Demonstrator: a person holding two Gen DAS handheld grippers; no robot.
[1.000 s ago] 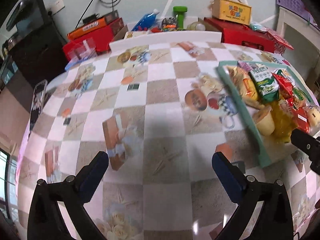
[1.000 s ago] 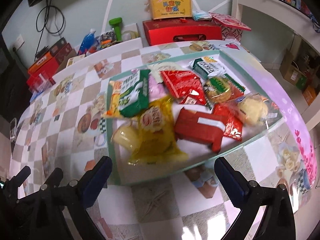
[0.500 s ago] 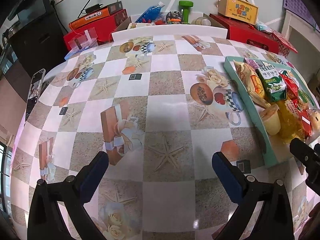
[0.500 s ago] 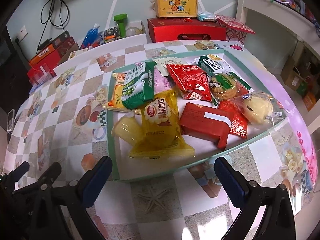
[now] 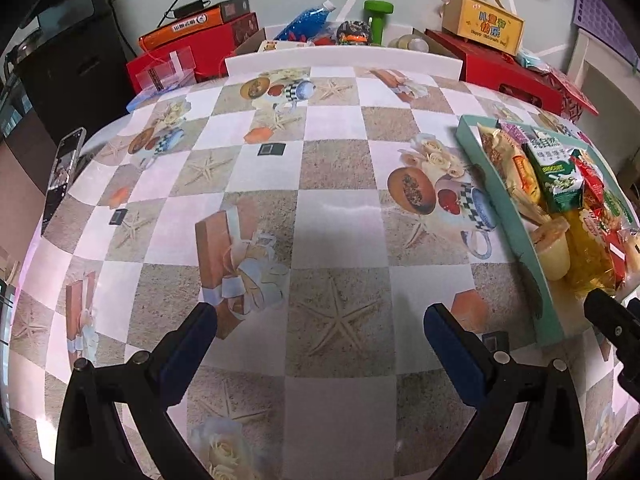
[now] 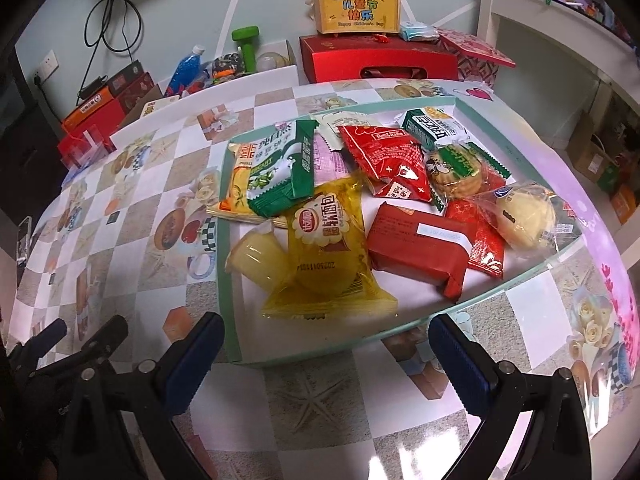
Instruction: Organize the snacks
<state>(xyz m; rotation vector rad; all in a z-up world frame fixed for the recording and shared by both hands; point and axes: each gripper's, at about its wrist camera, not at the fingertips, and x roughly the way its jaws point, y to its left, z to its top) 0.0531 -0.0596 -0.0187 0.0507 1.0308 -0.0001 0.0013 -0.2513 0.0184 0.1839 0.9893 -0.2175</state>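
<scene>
A pale green tray on the patterned table holds several snack packets: a yellow bread bag, a jelly cup, a red wrapped bar, a green biscuit pack, a red packet and a clear-wrapped bun. My right gripper stands open just short of the tray's near rim, nothing between its fingers. My left gripper is open over bare tablecloth, left of the tray. The same snacks lie at the right edge of the left wrist view.
Behind the table stand red boxes, a yellow gift box, a green dumbbell, a blue bottle and an orange box. A phone lies at the table's left edge. A white shelf stands at right.
Both cameras have pulled back and tilted slightly, so the table and tray sit a little lower and farther. Snacks lie as before. Both grippers remain open.
</scene>
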